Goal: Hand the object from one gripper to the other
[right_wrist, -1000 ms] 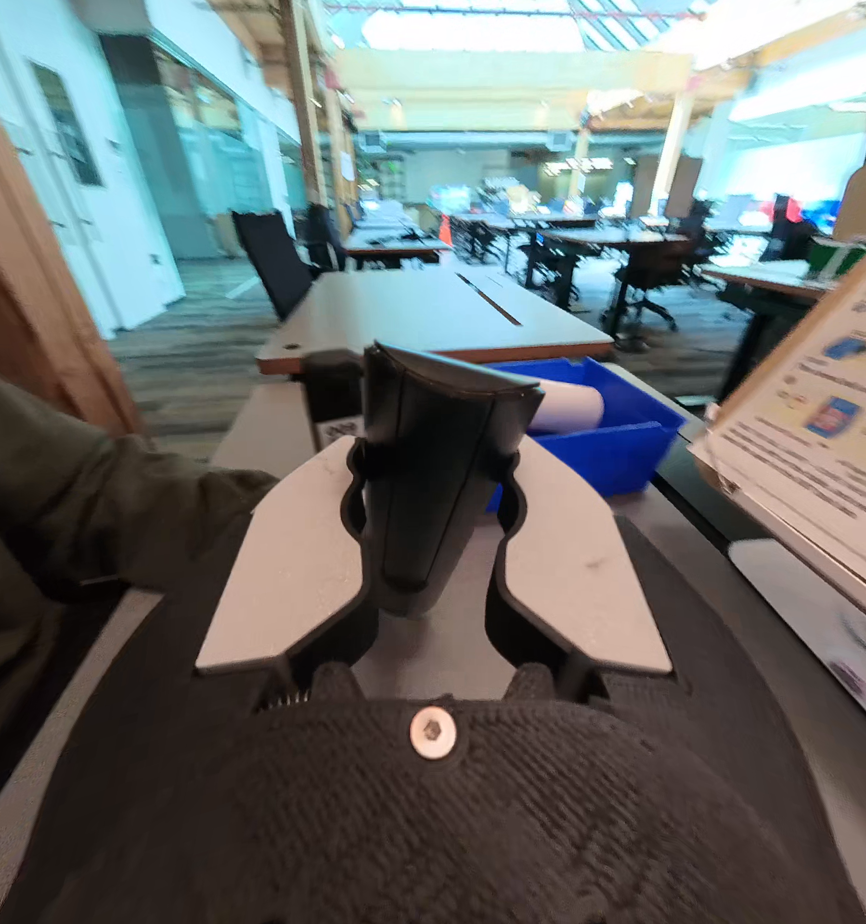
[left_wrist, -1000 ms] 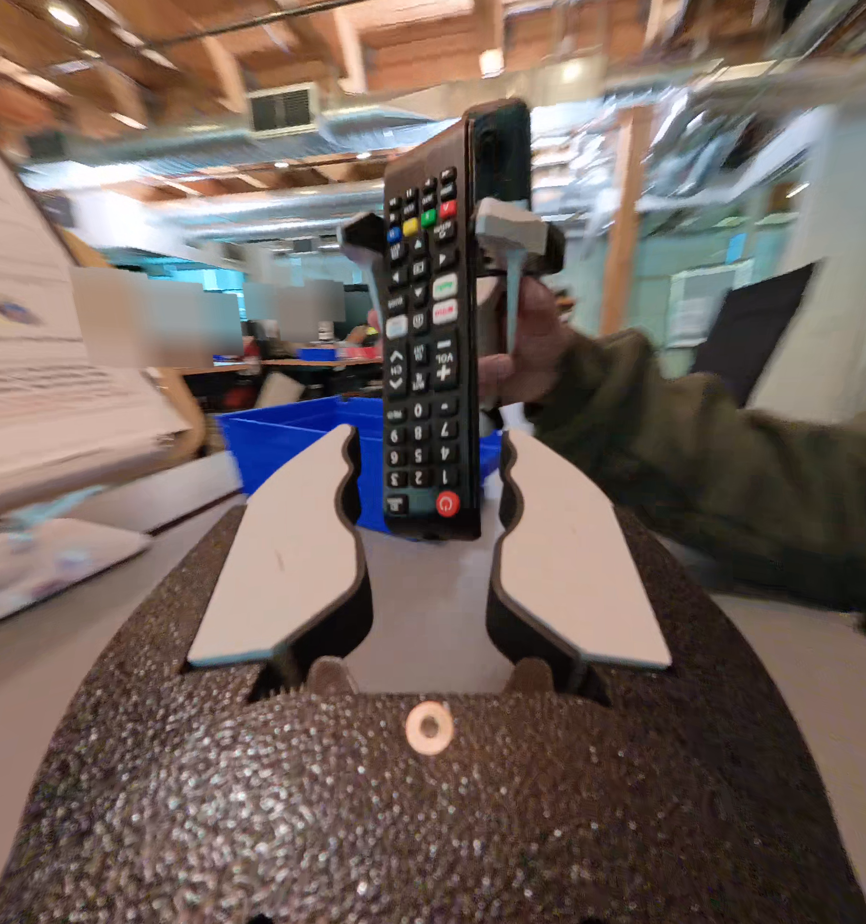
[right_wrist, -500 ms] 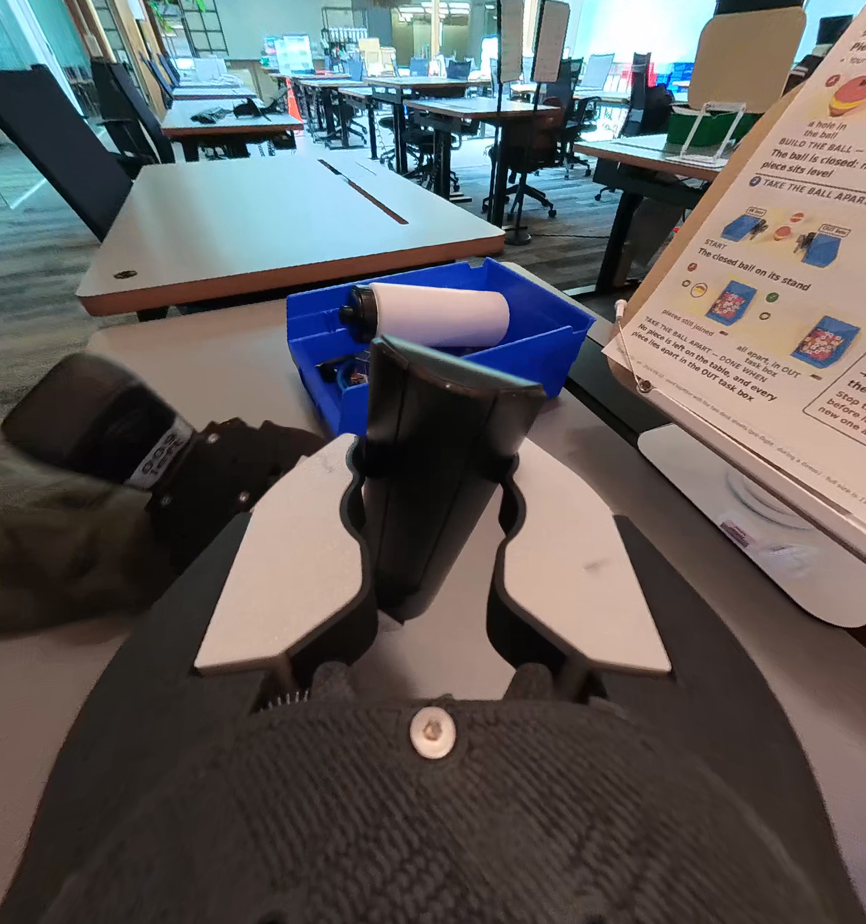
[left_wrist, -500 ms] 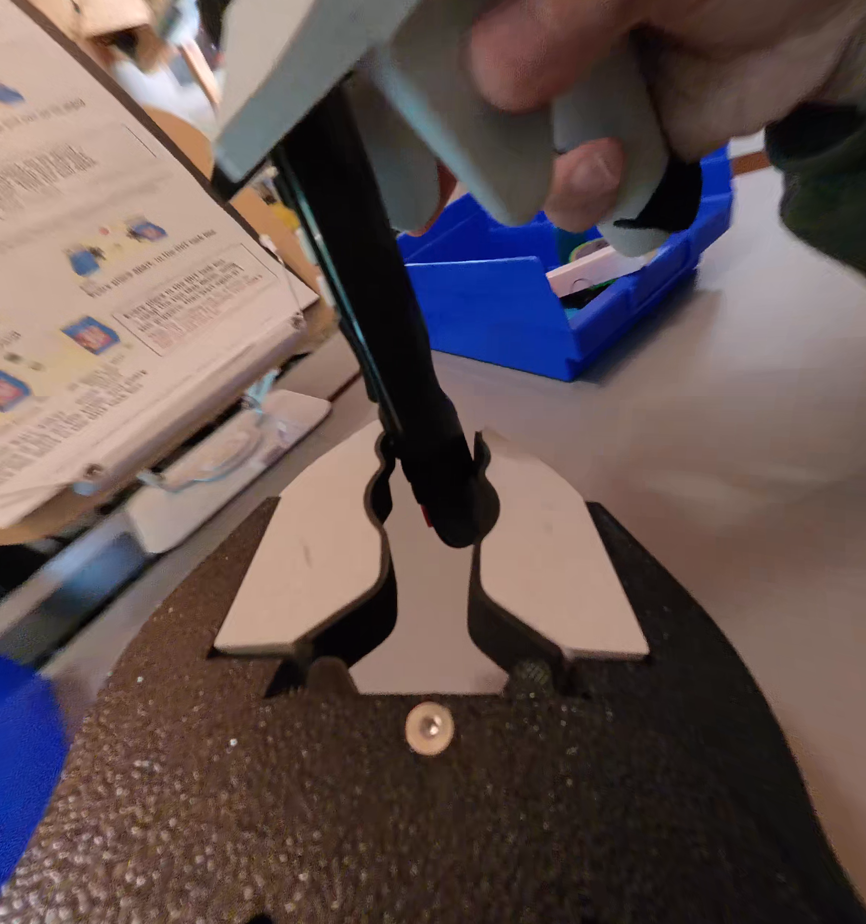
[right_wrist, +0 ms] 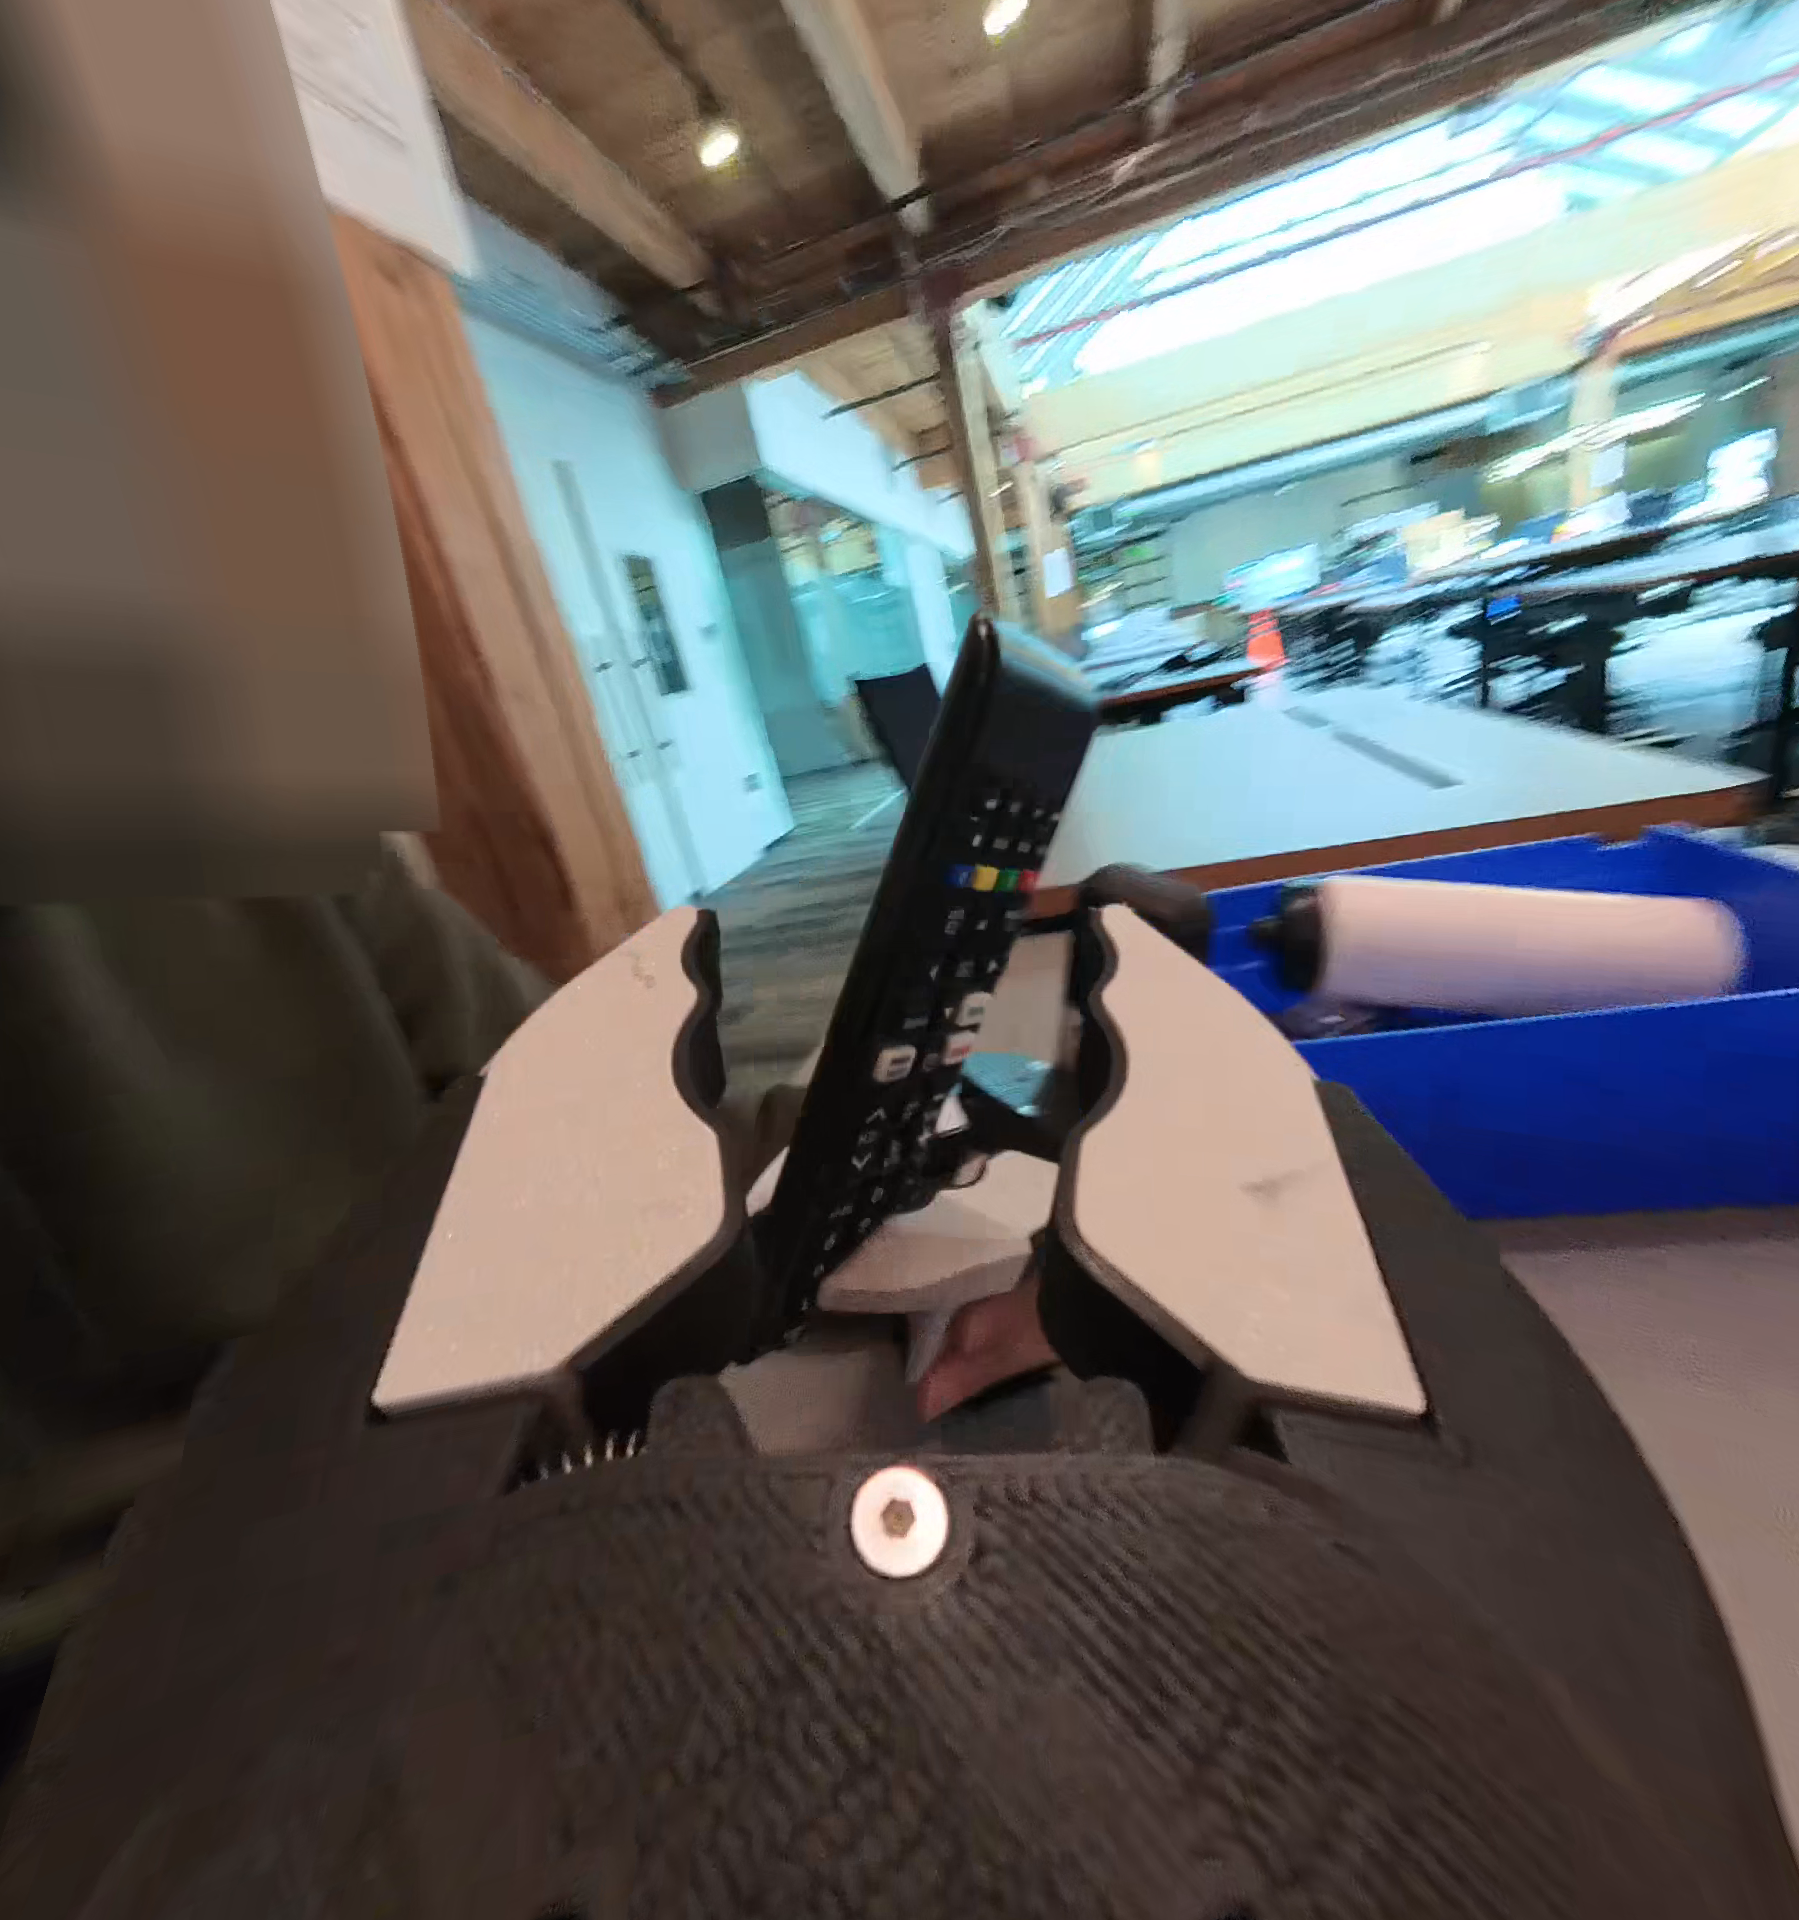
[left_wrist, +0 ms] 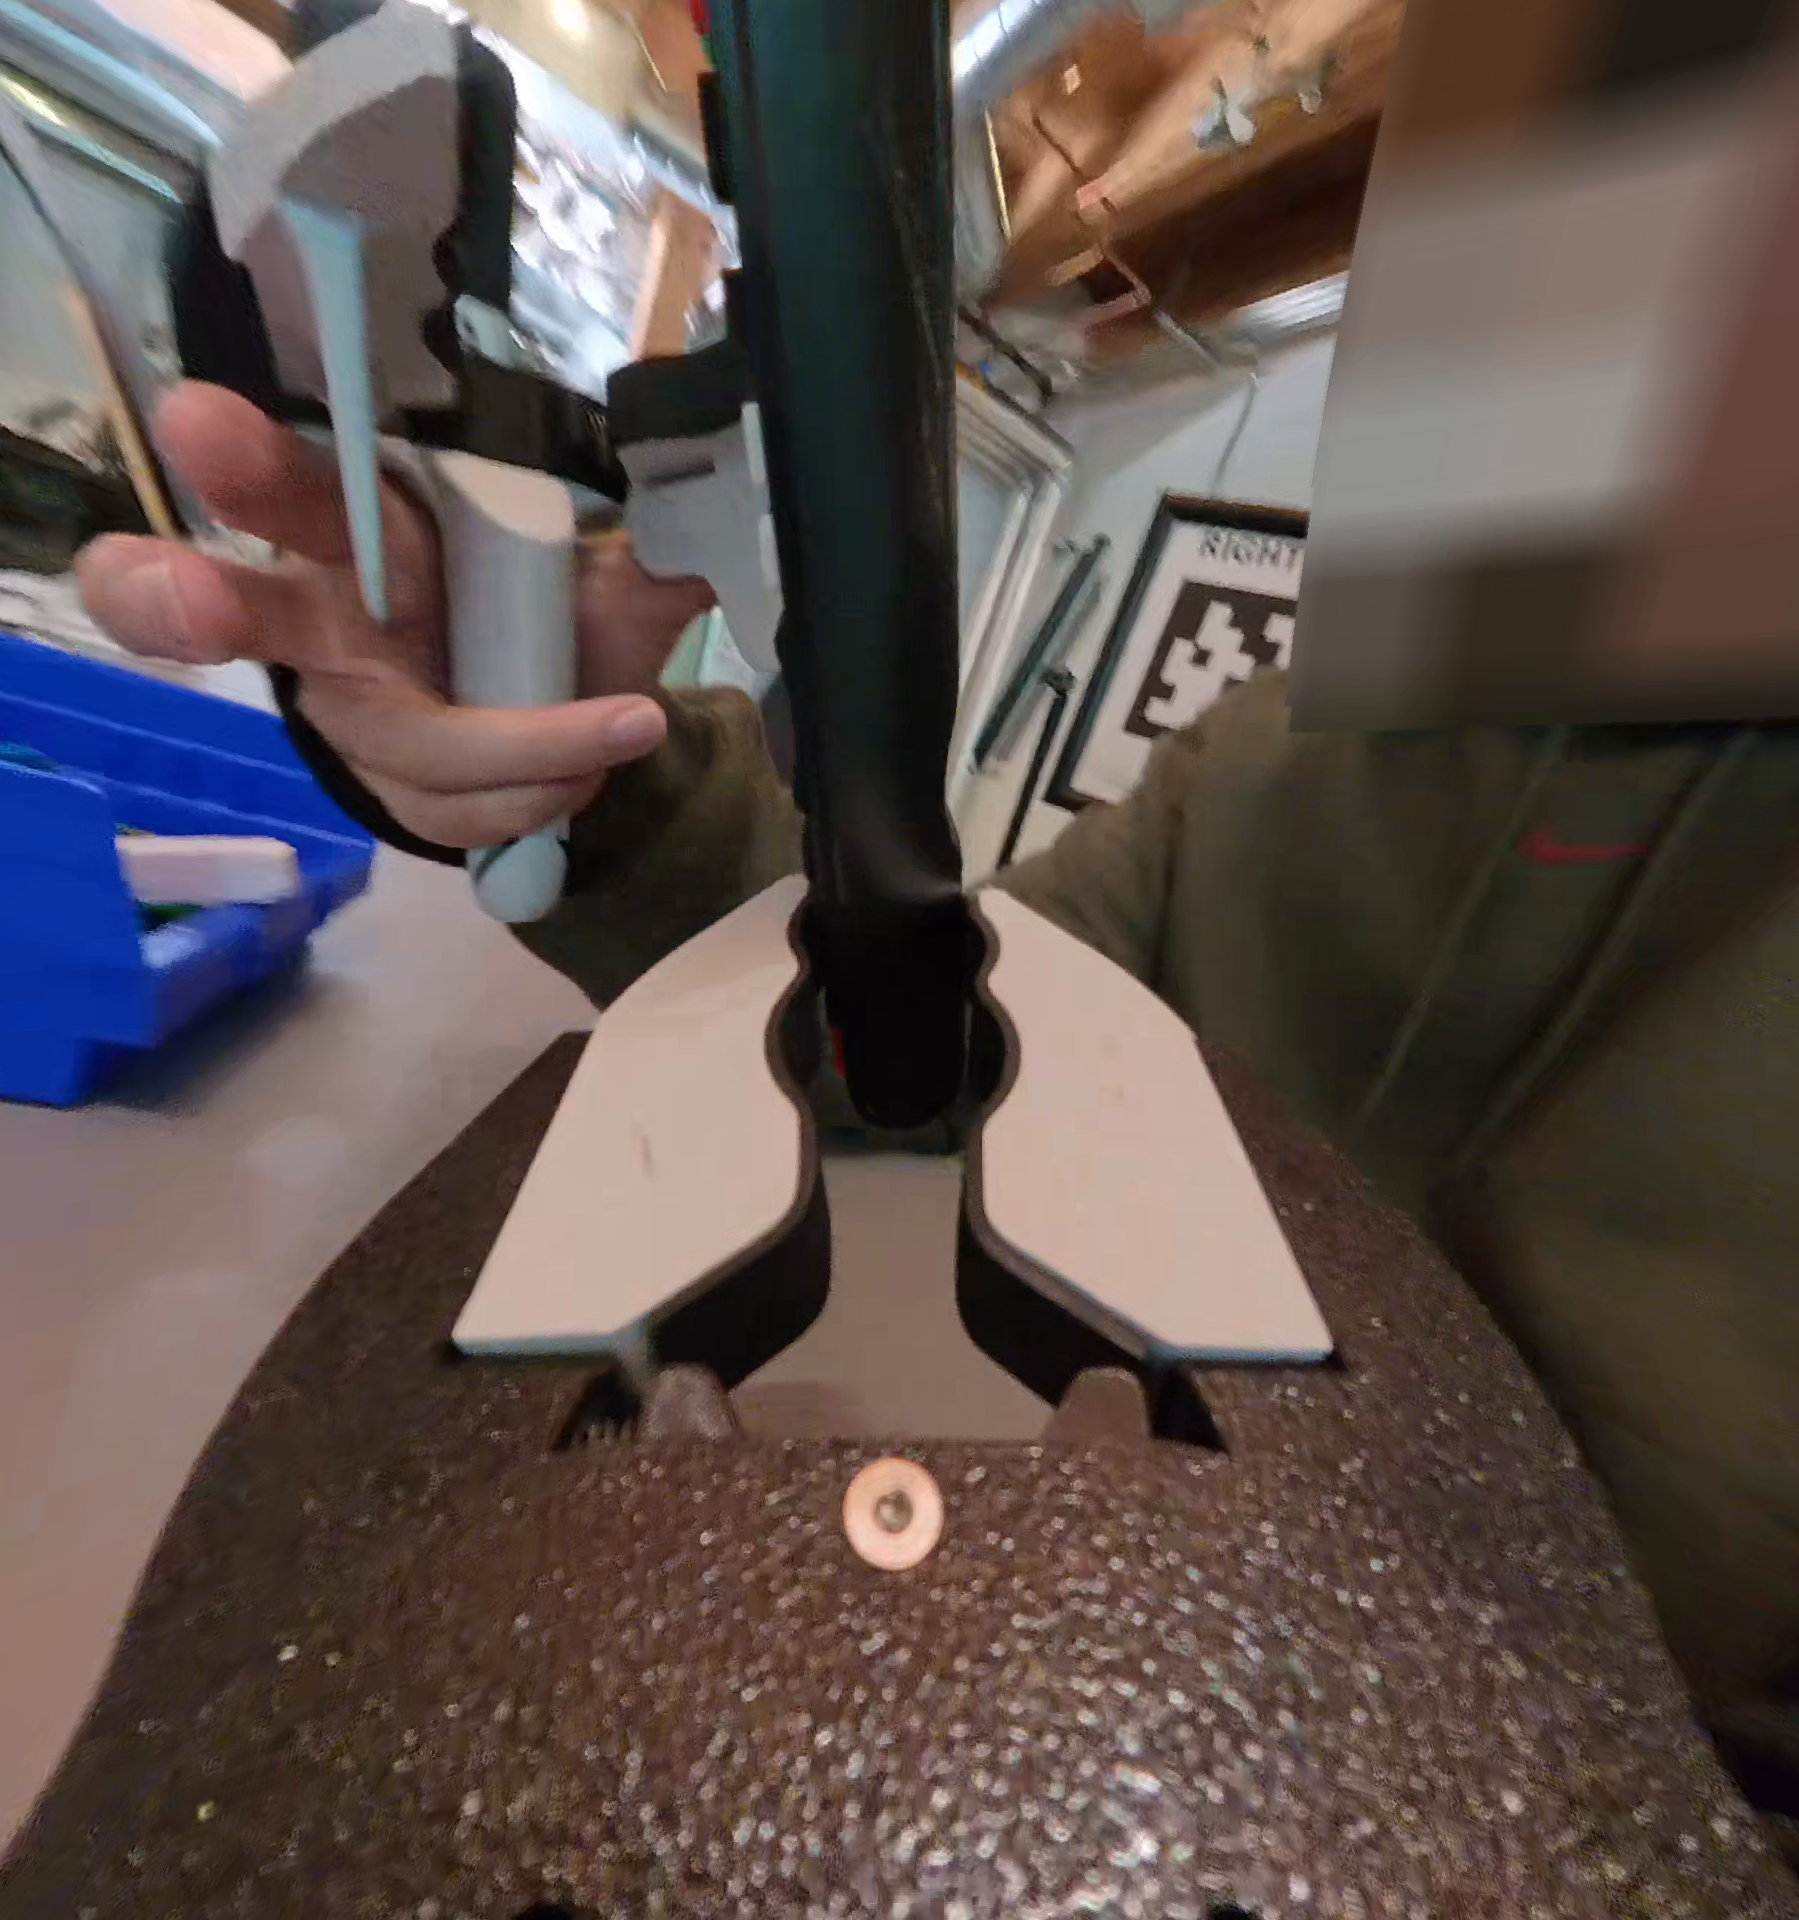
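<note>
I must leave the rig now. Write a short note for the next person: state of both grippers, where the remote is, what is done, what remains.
Left gripper: shut on the lower end of the remote, which stands up from it.
Right gripper: open, its fingers on either side of the remote and apart from it.
Blue bin: on the table, holding a white roll, not involved.
Done: the remote has passed from right to left.
Left: draw the right gripper clear of the remote.

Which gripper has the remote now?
The left gripper: its fingers are shut on the remote control at its lower end. The right gripper is open around it.
</note>
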Demonstrator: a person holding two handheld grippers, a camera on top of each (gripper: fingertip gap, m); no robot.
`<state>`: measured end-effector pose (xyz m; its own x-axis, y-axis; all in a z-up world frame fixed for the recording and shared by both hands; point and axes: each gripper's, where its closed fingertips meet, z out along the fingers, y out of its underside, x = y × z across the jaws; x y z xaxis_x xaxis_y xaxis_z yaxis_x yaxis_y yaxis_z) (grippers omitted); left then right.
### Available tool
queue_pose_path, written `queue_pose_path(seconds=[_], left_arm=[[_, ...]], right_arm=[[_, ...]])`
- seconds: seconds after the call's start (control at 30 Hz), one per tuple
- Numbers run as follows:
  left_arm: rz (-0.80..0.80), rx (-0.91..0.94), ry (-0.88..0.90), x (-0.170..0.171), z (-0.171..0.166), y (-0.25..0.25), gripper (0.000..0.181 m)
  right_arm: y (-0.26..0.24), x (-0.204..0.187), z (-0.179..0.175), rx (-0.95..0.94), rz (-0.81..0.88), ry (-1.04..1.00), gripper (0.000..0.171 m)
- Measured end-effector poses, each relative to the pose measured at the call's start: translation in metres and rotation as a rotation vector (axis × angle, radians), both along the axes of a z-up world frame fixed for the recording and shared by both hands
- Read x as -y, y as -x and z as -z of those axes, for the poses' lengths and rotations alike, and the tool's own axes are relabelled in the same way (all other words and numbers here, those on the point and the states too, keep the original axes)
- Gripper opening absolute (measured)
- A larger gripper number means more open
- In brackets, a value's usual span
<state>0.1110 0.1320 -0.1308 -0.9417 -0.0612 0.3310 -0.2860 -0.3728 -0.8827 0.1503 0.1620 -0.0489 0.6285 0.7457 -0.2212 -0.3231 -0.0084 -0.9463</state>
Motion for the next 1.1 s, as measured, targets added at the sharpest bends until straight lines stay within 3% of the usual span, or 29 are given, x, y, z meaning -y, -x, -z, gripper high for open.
queue_pose_path(seconds=[0.13,0.2,0.37,0.5,0.57,0.63,0.73,0.83,0.93,1.1], left_arm=[[0.164,-0.017,-0.069,0.021,0.009,0.018,0.024],[0.237,-0.007,-0.071,0.027,0.009,0.029,0.024],[0.398,-0.027,-0.112,0.038,0.015,0.05,0.024],[0.398,0.005,-0.115,0.039,0.014,0.053,0.023],[0.273,0.044,-0.095,0.033,0.009,0.04,0.027],[-0.045,0.05,-0.109,0.019,0.009,0.001,0.038],[-0.568,0.136,-0.213,-0.019,0.005,-0.047,0.059],[-0.921,0.262,-0.383,-0.05,0.002,-0.065,0.06],[-1.03,0.321,-0.354,-0.061,-0.013,-0.061,0.057],[-1.115,0.205,-0.336,-0.08,-0.023,-0.064,0.055]], right_arm=[[0.036,0.009,0.012,0.071,-0.177,0.012,0.067],[0.042,0.012,0.015,0.089,-0.214,0.003,0.049],[0.059,0.026,0.023,0.121,-0.341,-0.018,0.063],[0.067,0.03,0.019,0.149,-0.39,-0.024,0.055],[0.06,0.023,0.011,0.138,-0.323,-0.009,0.055],[0.04,0.004,0.013,0.201,-0.125,0.035,0.054],[-0.002,-0.021,0.045,0.534,0.249,0.161,0.053],[-0.038,-0.034,0.062,0.822,0.528,0.232,0.053],[-0.056,-0.041,0.069,1.077,0.687,0.217,0.053],[-0.061,-0.051,0.077,1.454,0.794,0.145,0.052]])
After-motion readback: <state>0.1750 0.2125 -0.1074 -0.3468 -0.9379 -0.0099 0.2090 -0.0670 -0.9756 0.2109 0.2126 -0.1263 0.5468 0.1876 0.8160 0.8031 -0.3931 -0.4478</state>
